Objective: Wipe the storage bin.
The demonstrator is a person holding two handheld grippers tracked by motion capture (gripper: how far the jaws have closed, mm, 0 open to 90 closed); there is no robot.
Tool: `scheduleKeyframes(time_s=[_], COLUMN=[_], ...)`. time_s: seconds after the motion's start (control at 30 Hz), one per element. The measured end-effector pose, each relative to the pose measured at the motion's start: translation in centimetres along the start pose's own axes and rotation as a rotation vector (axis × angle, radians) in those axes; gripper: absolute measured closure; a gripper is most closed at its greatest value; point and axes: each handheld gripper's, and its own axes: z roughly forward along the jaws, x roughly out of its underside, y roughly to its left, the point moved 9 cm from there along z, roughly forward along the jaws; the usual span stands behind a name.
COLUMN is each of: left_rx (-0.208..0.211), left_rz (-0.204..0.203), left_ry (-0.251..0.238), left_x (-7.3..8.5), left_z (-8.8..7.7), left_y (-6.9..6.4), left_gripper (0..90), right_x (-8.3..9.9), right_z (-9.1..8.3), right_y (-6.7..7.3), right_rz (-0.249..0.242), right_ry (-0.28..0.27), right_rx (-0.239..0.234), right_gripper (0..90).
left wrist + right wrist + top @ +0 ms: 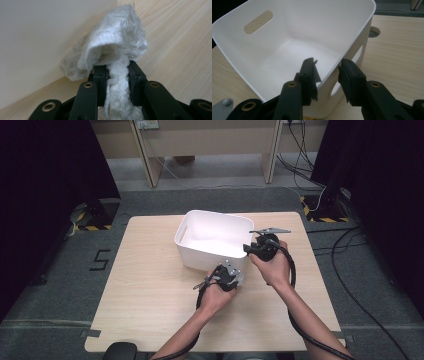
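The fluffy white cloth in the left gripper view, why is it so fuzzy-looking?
Left gripper view: the cloth sits very close to the camera, so it blurs. Right gripper view: the white bin looks evenly lit, with its bottom softly shaded. High view: dark at both sides.

White cloth [117, 42] lower end cut off at bottom edge; basket [37, 37] wall hides its far side.

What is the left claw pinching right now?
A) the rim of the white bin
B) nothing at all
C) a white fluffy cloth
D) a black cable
C: in the left gripper view the left claw is shut on a white fluffy cloth that bulges above its jaws, beside the bin.
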Motion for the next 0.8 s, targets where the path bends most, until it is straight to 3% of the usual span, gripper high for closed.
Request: scheduleKeyframes(time_s=[0.8], left_rx=[0.000], left_rz=[0.008], left_ry=[-0.053], left_x=[-1.8], left_z=[-1.8], left_y=[-0.3], left_gripper=[72.9], right_x=[0.0], right_z=[0.0], right_y=[0.0], right_rz=[0.000], right_ry=[-0.001], right_rx=[0.001], right_gripper=[64.8])
